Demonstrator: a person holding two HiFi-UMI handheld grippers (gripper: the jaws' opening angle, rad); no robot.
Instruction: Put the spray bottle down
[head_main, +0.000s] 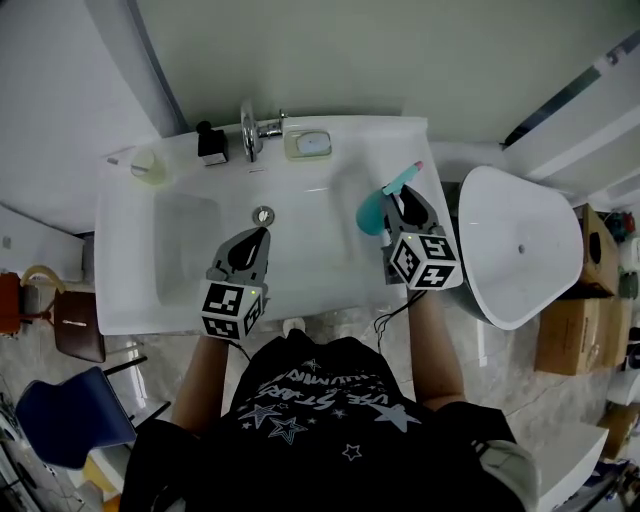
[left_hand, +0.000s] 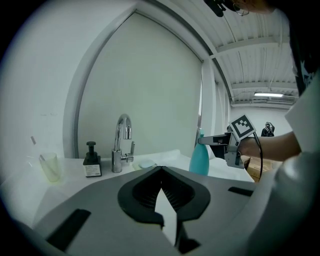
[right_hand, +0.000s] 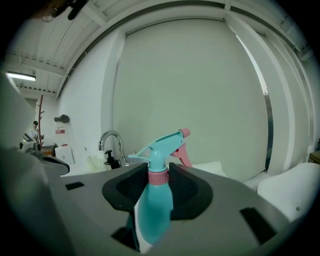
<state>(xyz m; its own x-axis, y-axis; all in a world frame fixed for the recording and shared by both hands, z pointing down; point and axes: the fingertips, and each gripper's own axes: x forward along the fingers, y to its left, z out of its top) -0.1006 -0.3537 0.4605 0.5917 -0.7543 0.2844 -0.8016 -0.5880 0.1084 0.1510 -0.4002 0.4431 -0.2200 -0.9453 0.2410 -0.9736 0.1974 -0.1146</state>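
Note:
My right gripper (head_main: 408, 200) is shut on a teal spray bottle (head_main: 372, 212) with a pink collar and pink nozzle, held upright over the right part of the white sink (head_main: 320, 275). In the right gripper view the bottle (right_hand: 154, 205) stands between the dark pads (right_hand: 190, 187), its trigger head above them. From the left gripper view the bottle (left_hand: 199, 159) and the right gripper (left_hand: 214, 141) appear at the right. My left gripper (head_main: 262, 234) hovers over the middle of the sink near the drain (head_main: 263, 214). Its tips (left_hand: 161, 170) meet with nothing between them.
A chrome tap (head_main: 250, 128), a dark pump bottle (head_main: 211, 143), a soap dish (head_main: 307, 144) and a cup (head_main: 148, 165) stand along the sink's back edge. A white oval fixture (head_main: 520, 250) is right of the sink, cardboard boxes (head_main: 575, 320) beyond it. A blue chair (head_main: 70, 415) stands lower left.

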